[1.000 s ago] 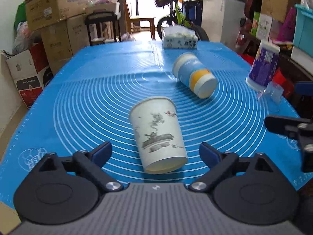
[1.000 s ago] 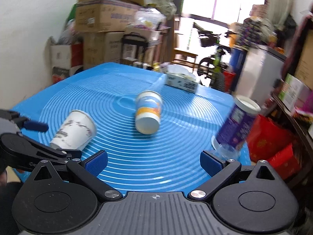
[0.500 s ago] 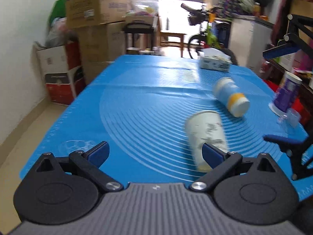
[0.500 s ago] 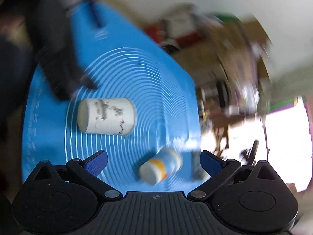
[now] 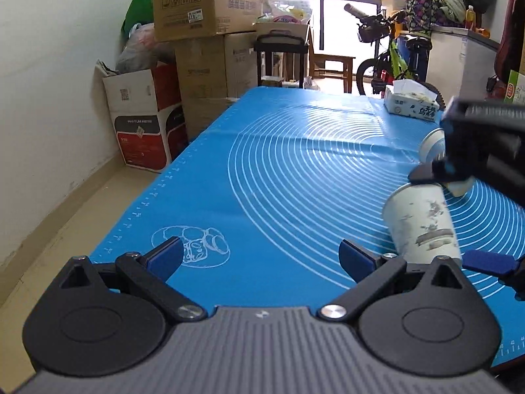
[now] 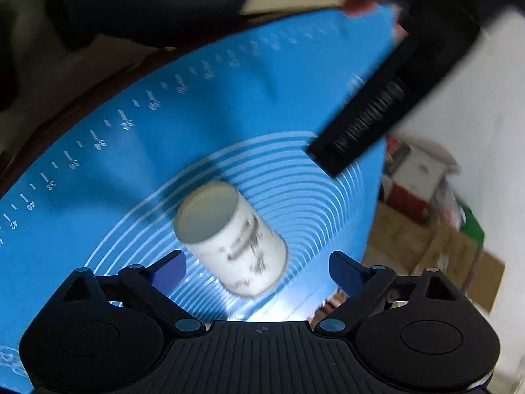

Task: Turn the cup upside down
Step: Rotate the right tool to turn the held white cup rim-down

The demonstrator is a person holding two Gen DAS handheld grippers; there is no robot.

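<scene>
Lying on its side on the blue mat [image 5: 295, 170] that covers the counter, the white paper cup [image 5: 421, 226] with grey ink artwork sits at the right of the left wrist view, its base end nearer the camera there and partly hidden behind the right finger of the left hand-held gripper [image 5: 259, 257]. That gripper stands wide, its blue-tipped fingers apart over bare mat with nothing between them, and the cup is off to its right, outside the gap.

The right wrist view shows what the other cannot: looking steeply down, it sees the cup [image 6: 231, 239] from the open mouth, pale inside, lying between and just beyond the blue fingertips of the right hand-held gripper [image 6: 257, 269]. This gripper too is spread wide, with a gap to the cup on each side. The picture is motion-blurred, so the print on the cup is smeared. The left gripper's dark body [image 6: 377, 111] crosses its upper right corner.

Only the left wrist view gives the rest of the counter. A second cup [image 5: 433, 144] with a blue band lies farther back, mostly hidden by the black body of the right gripper [image 5: 485, 151], whose lower blue fingertip [image 5: 485, 261] shows just right of the white cup. A tissue box [image 5: 413, 103] rests near the far edge, with cardboard boxes [image 5: 203, 3] stacked against the wall and a bicycle [image 5: 387, 55] beyond.
</scene>
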